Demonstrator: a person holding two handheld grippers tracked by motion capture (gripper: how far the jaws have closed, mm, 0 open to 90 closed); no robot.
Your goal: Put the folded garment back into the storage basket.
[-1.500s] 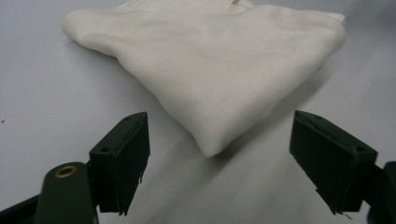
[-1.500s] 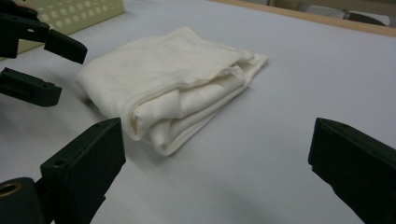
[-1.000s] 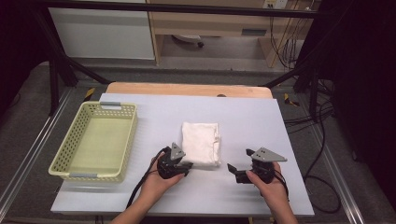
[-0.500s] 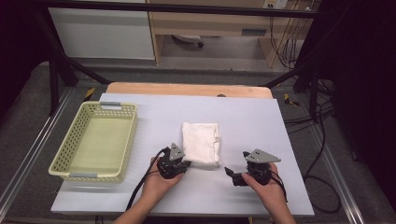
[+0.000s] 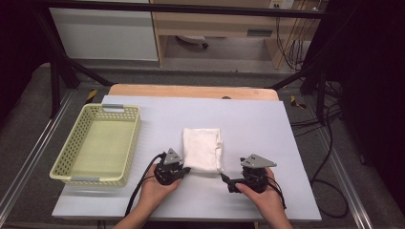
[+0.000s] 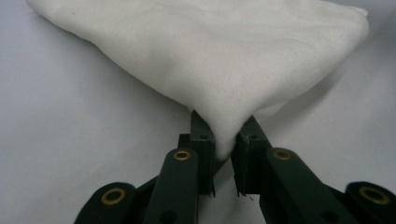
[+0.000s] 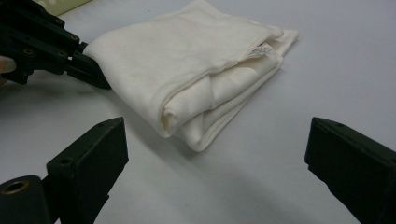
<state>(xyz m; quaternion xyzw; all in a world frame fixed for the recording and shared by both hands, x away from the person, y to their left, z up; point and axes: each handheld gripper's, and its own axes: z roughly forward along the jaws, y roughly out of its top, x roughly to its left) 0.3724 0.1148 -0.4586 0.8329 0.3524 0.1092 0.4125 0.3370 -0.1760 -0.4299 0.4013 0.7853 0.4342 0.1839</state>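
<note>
A folded white cloth lies in the middle of the pale table. My left gripper sits at its near left corner; its jaws have just been closing and now pinch that corner. In the left gripper view the cloth bunches up between the jaws of the left gripper. My right gripper is just off the near right corner, open. In the right gripper view the cloth lies ahead of the wide-apart jaws of my right gripper, with the left gripper at the upper left.
A pale yellow-green perforated basket stands on the left side of the table, with nothing in it. Cables trail from both grippers toward the near edge. Dark frame posts and floor cables surround the table.
The left jaws closed onto the cloth's near left corner. The right gripper slid left toward the cloth's near right corner.
</note>
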